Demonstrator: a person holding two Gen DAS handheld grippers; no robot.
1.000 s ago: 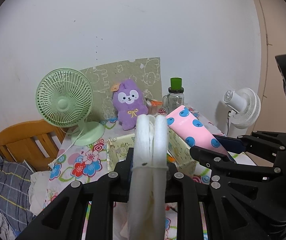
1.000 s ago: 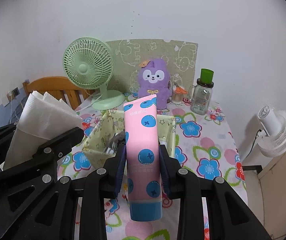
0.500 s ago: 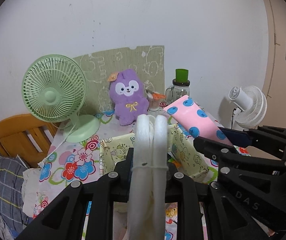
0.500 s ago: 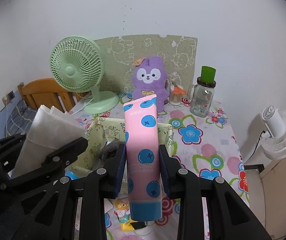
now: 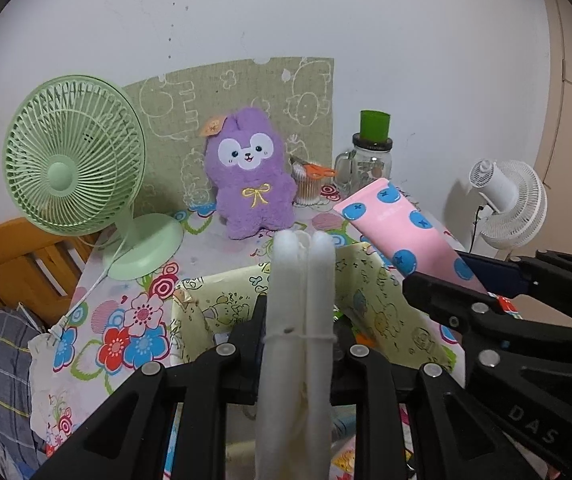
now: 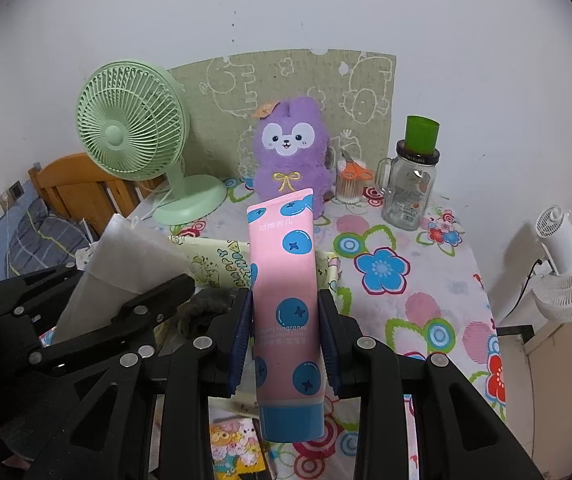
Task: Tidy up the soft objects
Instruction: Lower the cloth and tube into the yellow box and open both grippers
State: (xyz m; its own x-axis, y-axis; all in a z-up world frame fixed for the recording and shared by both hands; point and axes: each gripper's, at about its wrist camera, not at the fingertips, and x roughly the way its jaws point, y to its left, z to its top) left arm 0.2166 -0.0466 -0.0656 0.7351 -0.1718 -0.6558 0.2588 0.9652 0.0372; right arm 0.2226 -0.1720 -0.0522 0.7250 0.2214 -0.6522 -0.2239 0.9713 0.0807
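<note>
Two grippers are raised side by side over a fabric bin (image 5: 222,304) on a floral table (image 6: 413,280). On the left, the left gripper (image 5: 299,320) is clamped on a white pack (image 5: 299,344), held upright above the bin's near side. To its right, the right gripper (image 6: 286,320) is closed on a pink tube (image 6: 286,280), cap toward the camera, above the bin's right edge. Behind the bin, a green fan (image 5: 74,160), a purple plush (image 5: 250,176) and a jar (image 6: 409,184) are seen.
</note>
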